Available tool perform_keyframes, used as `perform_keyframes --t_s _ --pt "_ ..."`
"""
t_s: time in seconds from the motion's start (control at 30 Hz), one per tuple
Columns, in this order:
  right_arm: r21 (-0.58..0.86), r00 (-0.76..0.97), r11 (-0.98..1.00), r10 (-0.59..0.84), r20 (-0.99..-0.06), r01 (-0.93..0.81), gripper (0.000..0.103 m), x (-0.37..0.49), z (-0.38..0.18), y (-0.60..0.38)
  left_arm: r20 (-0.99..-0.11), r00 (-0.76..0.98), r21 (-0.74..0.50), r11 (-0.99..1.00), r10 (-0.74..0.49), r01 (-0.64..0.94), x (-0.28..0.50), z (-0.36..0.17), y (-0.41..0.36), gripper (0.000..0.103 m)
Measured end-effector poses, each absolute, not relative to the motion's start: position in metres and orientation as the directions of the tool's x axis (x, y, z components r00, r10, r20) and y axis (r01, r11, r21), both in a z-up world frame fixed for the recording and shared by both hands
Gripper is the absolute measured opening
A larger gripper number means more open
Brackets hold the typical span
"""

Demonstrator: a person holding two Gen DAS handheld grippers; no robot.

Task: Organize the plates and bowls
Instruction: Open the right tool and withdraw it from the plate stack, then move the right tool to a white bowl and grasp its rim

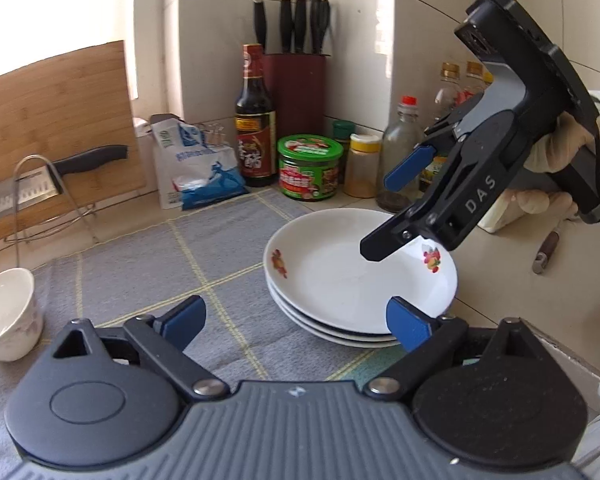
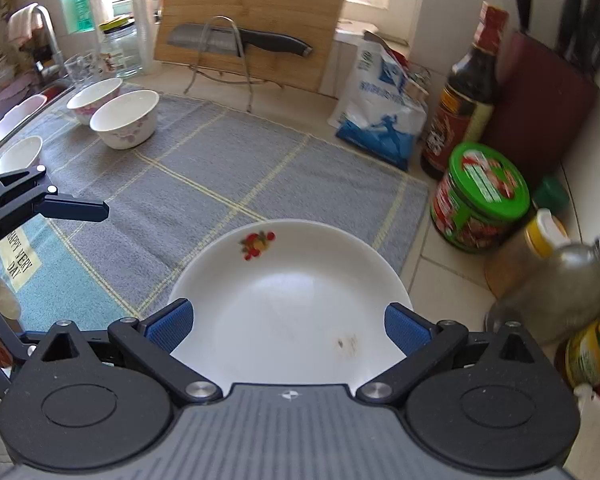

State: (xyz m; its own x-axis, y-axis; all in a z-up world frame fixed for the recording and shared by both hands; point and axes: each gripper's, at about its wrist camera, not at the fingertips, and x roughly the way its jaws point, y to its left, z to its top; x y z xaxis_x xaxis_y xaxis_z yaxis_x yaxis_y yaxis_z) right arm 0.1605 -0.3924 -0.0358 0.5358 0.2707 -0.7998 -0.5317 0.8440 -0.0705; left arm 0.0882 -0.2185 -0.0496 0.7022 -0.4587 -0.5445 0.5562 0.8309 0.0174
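Observation:
A stack of three white plates (image 1: 340, 280) with fruit prints sits at the right edge of the grey mat (image 1: 160, 272). The top plate (image 2: 292, 300) fills the right wrist view. My right gripper (image 2: 288, 326) is open and hovers just above the stack's near rim; it also shows in the left wrist view (image 1: 396, 212). My left gripper (image 1: 296, 320) is open and empty, just left of the stack. A white bowl (image 1: 8, 312) stands at the mat's left. Several floral bowls (image 2: 124, 118) stand at the mat's far end.
Sauce bottle (image 1: 256, 120), green-lidded jar (image 1: 310, 168), spice jars and glass bottles (image 1: 400, 152) crowd the corner behind the plates. A knife block (image 1: 296, 76), a blue-white bag (image 1: 196, 168), a cutting board (image 1: 56, 120) and a cleaver rack (image 1: 40, 188) line the back wall.

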Motion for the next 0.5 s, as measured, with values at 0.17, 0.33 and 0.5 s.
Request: perform_keyframes --t_s 0.17,0.33,0.5 --pt "-0.076 0.535 0.784 0.346 -0.771 -0.616 0.103 0.166 -0.027 -0.34 -0.519 0.774 0.026 0.898 -0.363 0.439 0.072 -0.043 -0.178 0.099" --pt "-0.078 0.532 0.738 0.404 -0.744 -0.67 0.103 0.167 -0.021 -0.28 -0.513 0.811 0.019 0.941 -0.282 0.339 0.056 -0.042 -0.126 0.099" --pt "-0.024 0.526 0.733 0.465 -0.712 -0.68 0.103 0.166 -0.024 -0.215 -0.512 0.84 0.07 0.966 -0.181 0.25 0.039 -0.041 -0.064 0.099"
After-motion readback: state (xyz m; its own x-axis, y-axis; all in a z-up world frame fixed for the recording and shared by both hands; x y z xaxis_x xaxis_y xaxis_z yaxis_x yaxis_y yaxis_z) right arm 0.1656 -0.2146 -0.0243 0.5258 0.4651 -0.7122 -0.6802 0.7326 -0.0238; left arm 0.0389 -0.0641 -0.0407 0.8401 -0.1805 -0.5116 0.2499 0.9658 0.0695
